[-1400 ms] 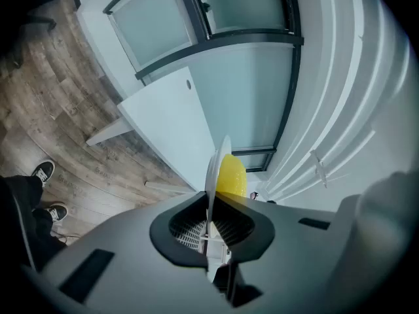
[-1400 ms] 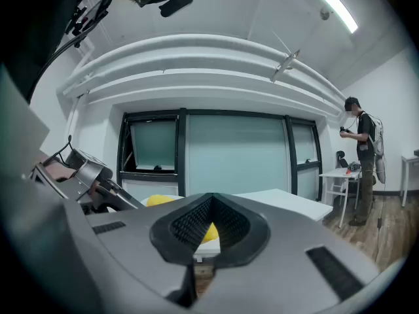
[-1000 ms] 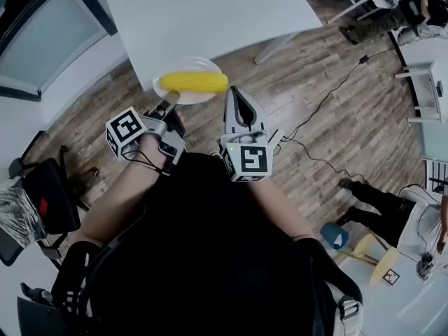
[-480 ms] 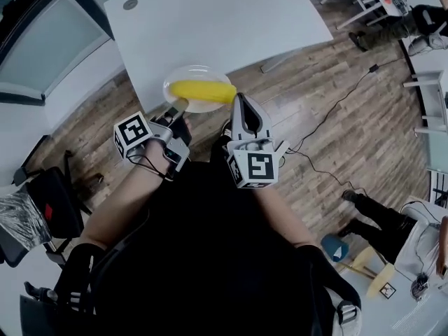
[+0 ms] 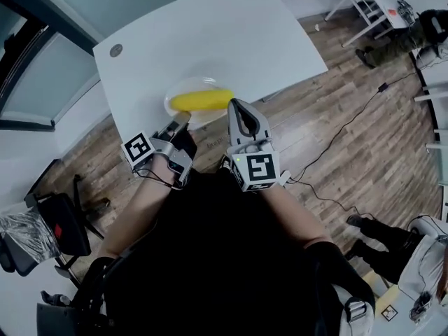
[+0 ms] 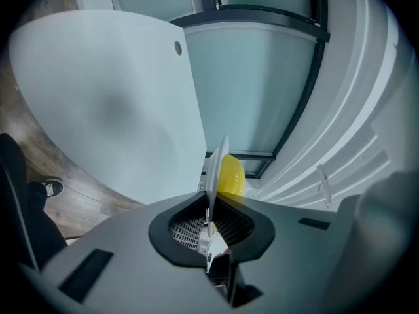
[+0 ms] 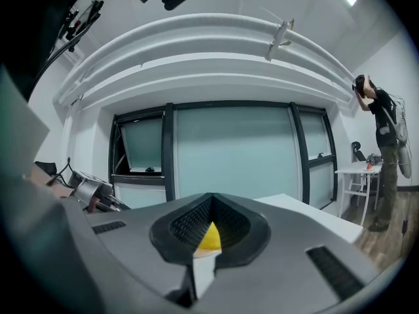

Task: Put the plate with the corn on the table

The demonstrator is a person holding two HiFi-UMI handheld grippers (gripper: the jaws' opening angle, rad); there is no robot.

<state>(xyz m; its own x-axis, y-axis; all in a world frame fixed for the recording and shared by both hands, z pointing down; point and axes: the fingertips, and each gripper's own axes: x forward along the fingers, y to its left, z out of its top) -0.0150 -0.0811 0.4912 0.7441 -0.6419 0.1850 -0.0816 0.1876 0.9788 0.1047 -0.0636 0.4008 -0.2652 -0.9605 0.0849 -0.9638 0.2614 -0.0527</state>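
Note:
A clear plate (image 5: pixel 190 89) carries a yellow corn cob (image 5: pixel 201 100) and hangs over the near edge of the white table (image 5: pixel 210 33). My left gripper (image 5: pixel 182 120) is shut on the plate's near-left rim. In the left gripper view the plate (image 6: pixel 218 165) stands edge-on between the shut jaws of the left gripper (image 6: pixel 209 209), with the corn (image 6: pixel 232 176) beside it. My right gripper (image 5: pixel 234 106) meets the plate's right rim. In the right gripper view the right gripper (image 7: pixel 211 235) has its jaws together on a white rim, with the corn (image 7: pixel 210 238) showing behind.
A round grommet (image 5: pixel 115 50) sits on the table's far left. Wood floor with a cable (image 5: pixel 329 180) runs to the right. A black chair (image 5: pixel 64 219) stands at the left. A person (image 5: pixel 413 229) sits at the lower right; another person (image 7: pixel 383 142) stands by a far desk.
Both grippers and the plate with the corn have moved forward, from over the wood floor to over the table's near edge. The grips look unchanged.

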